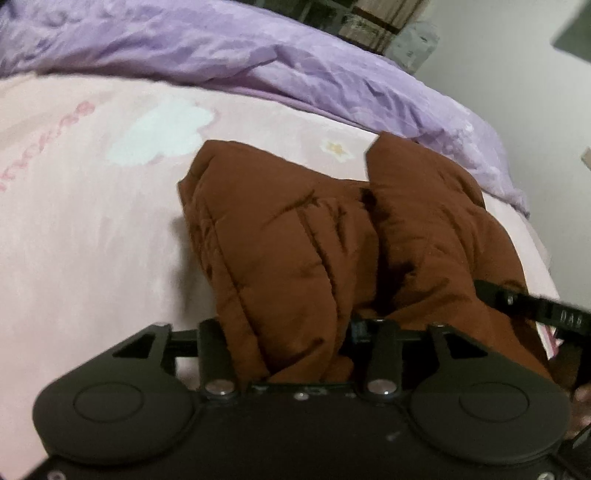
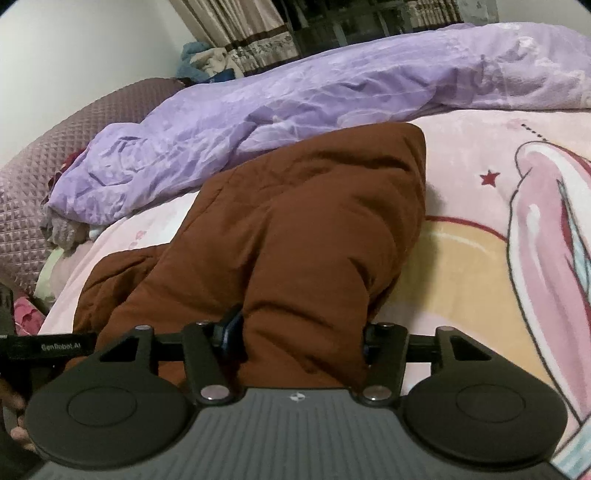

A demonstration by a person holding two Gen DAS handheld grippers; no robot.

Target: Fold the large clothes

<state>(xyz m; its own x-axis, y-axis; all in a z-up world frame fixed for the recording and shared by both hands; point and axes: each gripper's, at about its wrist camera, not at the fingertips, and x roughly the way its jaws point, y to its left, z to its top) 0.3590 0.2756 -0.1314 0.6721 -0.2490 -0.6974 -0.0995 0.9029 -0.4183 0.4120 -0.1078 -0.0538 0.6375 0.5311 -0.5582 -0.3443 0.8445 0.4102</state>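
Left wrist view, brown jacket (image 1: pixel 295 236) bunched between jaws, purple duvet (image 1: pixel 258 55) behind.

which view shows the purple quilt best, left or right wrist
The right wrist view: the purple quilt stretches nearly the full width behind the brown jacket, its bunched end visible at left. The left wrist view shows only a tilted, blurrier band of it along the top.

I see the jacket (image 2: pixel 295 236) lying on the bed blanket (image 2: pixel 461 258), bunched between both my grippers. The duvet (image 2: pixel 295 110) lies behind it along the far edge, apparently touching the jacket's far corner; curtains (image 2: pixel 240 33) hang beyond.
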